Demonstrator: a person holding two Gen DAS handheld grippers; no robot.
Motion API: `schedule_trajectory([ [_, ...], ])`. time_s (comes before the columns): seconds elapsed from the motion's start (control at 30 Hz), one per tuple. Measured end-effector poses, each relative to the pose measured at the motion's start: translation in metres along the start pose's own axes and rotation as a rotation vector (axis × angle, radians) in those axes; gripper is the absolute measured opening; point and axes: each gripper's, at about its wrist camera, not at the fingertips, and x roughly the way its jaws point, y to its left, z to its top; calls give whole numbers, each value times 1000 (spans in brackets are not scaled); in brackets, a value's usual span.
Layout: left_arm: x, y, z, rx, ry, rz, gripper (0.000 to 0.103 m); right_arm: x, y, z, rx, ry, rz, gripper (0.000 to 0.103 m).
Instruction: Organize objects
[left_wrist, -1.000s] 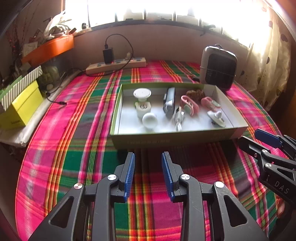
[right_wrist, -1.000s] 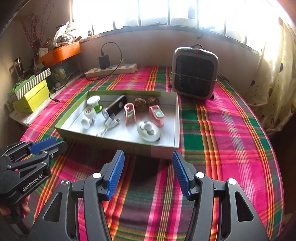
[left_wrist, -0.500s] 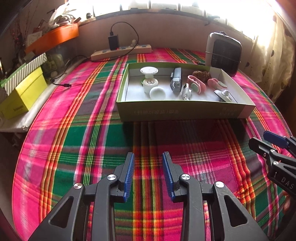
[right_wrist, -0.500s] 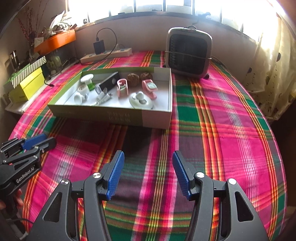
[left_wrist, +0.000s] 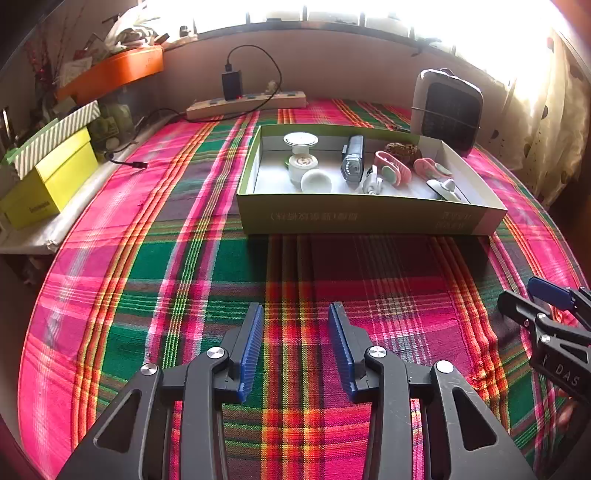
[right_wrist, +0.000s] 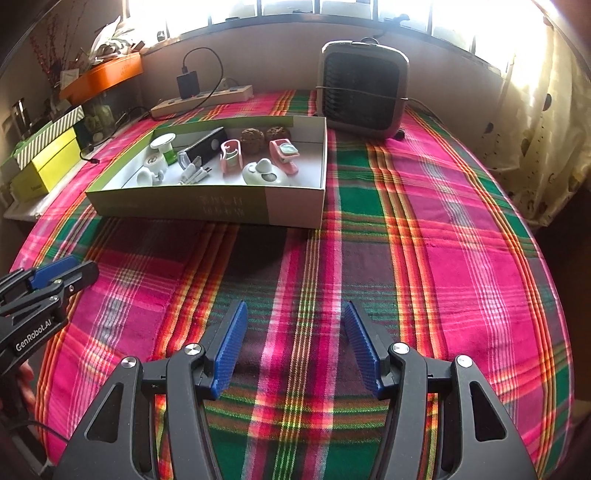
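A shallow green cardboard box (left_wrist: 369, 218) (right_wrist: 207, 206) lies on the plaid cloth. It holds several small items: a white round piece (left_wrist: 316, 180), a dark device (left_wrist: 352, 162), pink clips (left_wrist: 393, 168) (right_wrist: 282, 155) and brown balls (right_wrist: 253, 140). My left gripper (left_wrist: 295, 314) hovers over bare cloth well in front of the box, its jaws opening with nothing between them. My right gripper (right_wrist: 293, 314) hangs to the right of it, jaws also opening and empty. Each gripper shows at the edge of the other's view.
A small heater (right_wrist: 364, 88) stands behind the box's right end. A power strip (left_wrist: 245, 103) with a plugged charger lies by the back wall. Yellow and striped boxes (left_wrist: 48, 170) sit off the left edge, under an orange tray (left_wrist: 114, 72). A curtain (right_wrist: 535, 129) hangs at right.
Both grippers have drawn back from the box, which now sits farther away in both views. The jaws of each stand wider apart than before.
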Motion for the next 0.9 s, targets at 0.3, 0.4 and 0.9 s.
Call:
schedule_trajectory([
  [0.3, 0, 0, 0, -1, 0, -2, 36, 2, -2, -1, 12, 8, -20, 68],
  [0.4, 0, -1, 0, 1, 0, 1, 36, 2, -2, 0, 12, 8, -21, 68],
  [0.9, 0, 0, 0, 0, 0, 0, 36, 2, -2, -1, 12, 8, -21, 69],
])
